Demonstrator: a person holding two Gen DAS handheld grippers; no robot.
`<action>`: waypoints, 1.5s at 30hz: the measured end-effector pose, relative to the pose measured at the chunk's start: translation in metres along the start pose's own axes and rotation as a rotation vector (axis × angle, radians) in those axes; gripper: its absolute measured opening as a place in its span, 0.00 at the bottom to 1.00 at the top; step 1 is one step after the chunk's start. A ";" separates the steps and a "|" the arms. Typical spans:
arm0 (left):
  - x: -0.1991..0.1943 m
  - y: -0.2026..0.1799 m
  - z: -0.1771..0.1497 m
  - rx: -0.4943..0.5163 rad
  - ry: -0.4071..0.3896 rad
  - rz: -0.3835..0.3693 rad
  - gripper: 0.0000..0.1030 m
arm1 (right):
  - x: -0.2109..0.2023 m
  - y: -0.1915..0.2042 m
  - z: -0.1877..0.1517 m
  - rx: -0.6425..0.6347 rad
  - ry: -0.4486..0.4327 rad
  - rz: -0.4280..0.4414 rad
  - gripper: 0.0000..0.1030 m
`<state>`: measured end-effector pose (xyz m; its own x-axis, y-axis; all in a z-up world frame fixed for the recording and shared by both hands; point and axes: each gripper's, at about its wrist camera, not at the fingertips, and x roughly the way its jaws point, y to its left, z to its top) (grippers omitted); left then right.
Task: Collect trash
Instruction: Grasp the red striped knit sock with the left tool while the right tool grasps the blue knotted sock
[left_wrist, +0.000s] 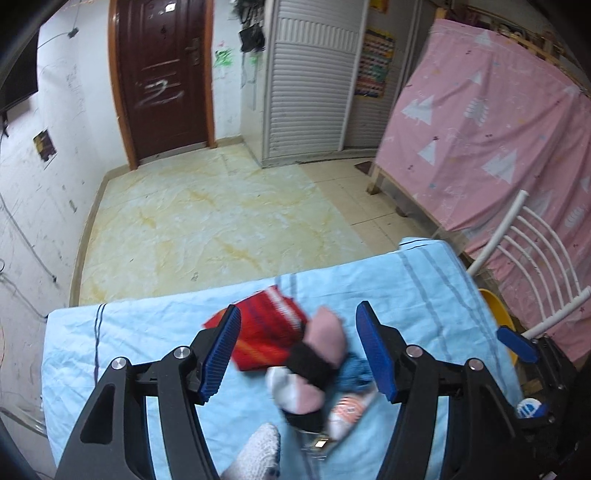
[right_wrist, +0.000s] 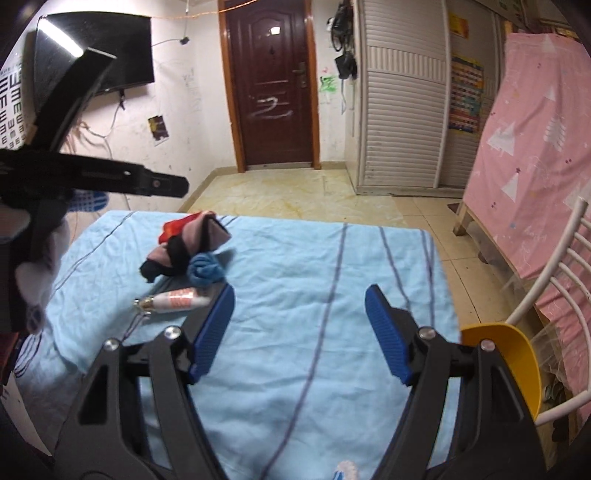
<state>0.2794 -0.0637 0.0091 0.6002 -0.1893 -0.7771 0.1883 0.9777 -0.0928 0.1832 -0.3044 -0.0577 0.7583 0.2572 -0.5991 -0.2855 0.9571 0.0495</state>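
Trash heaped toward the left half of the light blue striped cloth-covered surface: flat red printed packet, pink-and-black rolled socks, small crumpled blue cloth, and white-and-orange squeeze tube with gold cap. Bunched close together, touching or overlapping, probably so that one pass can reach each piece in turn.

Left tool hovering above the pile, blue ribbed pads spread wide, gripping nothing; red packet and socks framed between the pads, which suggests an approach to one of them. Blurred there, so exact contact impossible to judge. Right tool also spread wide and empty, held over bare cloth well apart from the pile, likely kept clear to leave the left side room. Yellow plastic bowl-shaped bin just off the right edge of the surface, beside a white slatted chair, a plausible drop point.

Squeeze tube lying flat, long axis roughly left to right across the right wrist view, gold cap pointing left, crimped tail toward the right tool's left pad. Socks lying diagonally, dark end nearer the camera in that view. Red packet flat, long axis hard to tell, partly hidden beneath the socks.
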 end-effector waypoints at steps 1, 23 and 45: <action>0.004 0.007 -0.001 -0.008 0.009 0.008 0.54 | 0.001 0.002 0.001 -0.004 0.002 0.004 0.68; 0.072 0.046 -0.011 -0.039 0.130 -0.060 0.59 | 0.046 0.056 0.011 -0.110 0.101 0.091 0.68; 0.041 0.067 -0.017 -0.066 0.055 -0.038 0.07 | 0.082 0.075 0.024 -0.137 0.207 0.154 0.67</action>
<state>0.3029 -0.0044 -0.0396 0.5495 -0.2227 -0.8053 0.1574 0.9742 -0.1620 0.2382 -0.2079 -0.0836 0.5684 0.3518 -0.7437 -0.4748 0.8785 0.0528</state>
